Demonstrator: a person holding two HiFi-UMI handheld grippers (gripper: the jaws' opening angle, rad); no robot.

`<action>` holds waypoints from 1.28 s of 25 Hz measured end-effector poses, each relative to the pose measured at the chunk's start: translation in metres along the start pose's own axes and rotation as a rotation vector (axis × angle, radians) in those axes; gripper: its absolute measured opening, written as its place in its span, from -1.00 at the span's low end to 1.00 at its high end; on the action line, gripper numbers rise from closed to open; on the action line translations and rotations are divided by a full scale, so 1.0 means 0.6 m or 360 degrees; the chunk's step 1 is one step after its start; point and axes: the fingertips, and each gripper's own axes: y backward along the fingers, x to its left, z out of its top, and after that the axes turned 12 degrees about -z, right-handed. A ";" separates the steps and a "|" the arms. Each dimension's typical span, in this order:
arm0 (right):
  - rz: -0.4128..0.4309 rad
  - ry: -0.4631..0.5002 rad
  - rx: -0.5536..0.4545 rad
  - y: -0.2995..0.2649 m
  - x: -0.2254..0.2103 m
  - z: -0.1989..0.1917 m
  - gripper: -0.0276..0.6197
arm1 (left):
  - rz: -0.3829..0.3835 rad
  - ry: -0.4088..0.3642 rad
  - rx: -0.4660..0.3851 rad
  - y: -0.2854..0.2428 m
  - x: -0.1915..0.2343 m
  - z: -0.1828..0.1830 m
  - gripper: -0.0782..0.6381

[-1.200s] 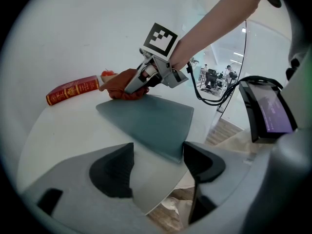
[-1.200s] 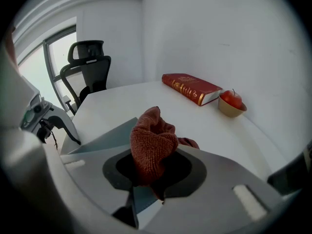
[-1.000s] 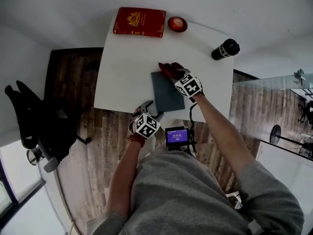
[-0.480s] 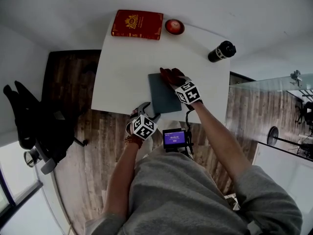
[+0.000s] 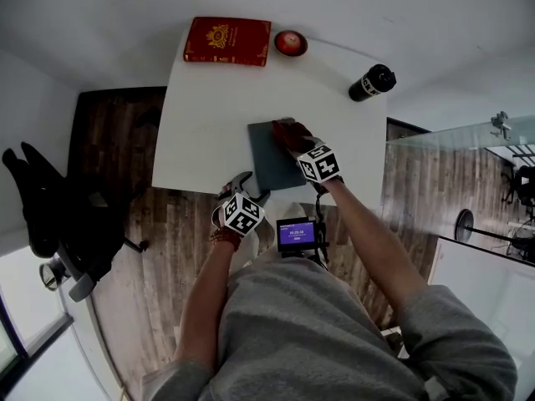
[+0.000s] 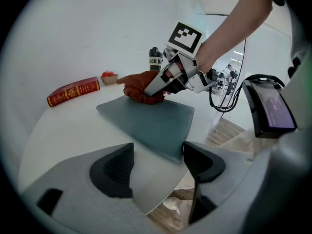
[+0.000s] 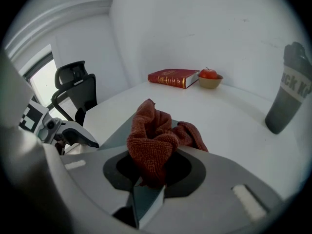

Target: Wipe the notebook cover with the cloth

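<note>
Place: looks like an office to me, a plain work room, nothing homey about it.
Seating: black swivel office chair (image 5: 50,215) on castors, parked off to one side of my worktop (image 5: 201,140).
Worktop: plain white. It's got a grey notebook (image 5: 269,161), a red hardback book (image 5: 227,41), a black bottle (image 5: 372,82) and a little bowl (image 5: 290,43) with a red fruit in it.
Walls: bare white all round.
Floor: dark wood planks (image 5: 167,249).
Window: big one (image 5: 12,324) on the chair's side, daylight coming in.
Next door: glass partition (image 5: 456,136) on the other side, with what looks like more chairs past it, too small to be sure.
</note>
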 end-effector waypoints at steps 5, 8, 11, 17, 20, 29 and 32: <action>-0.0004 -0.0020 0.0020 0.013 0.009 -0.017 -0.61 | -0.0002 -0.0002 -0.0005 0.000 0.000 0.002 0.09; -0.0005 -0.0021 0.0034 0.021 0.015 -0.027 -0.61 | -0.0002 -0.0003 -0.0005 0.001 0.000 0.003 0.09; 0.0000 -0.0028 0.0046 0.030 0.022 -0.038 -0.61 | 0.0002 -0.0002 -0.0002 0.001 -0.001 0.002 0.09; 0.0019 -0.0020 0.0069 0.049 0.038 -0.061 -0.61 | 0.0000 -0.0004 -0.0002 0.001 0.000 0.002 0.09; 0.0027 -0.0016 0.0075 0.058 0.046 -0.074 -0.61 | 0.0003 -0.0011 -0.0003 0.000 0.001 0.002 0.09; 0.0095 -0.0027 0.0136 0.092 0.075 -0.117 -0.61 | 0.0003 -0.0004 0.0003 0.001 0.000 0.000 0.09; 0.0107 -0.0012 0.0146 0.102 0.083 -0.130 -0.61 | -0.0002 0.0000 0.0002 0.000 -0.001 0.001 0.09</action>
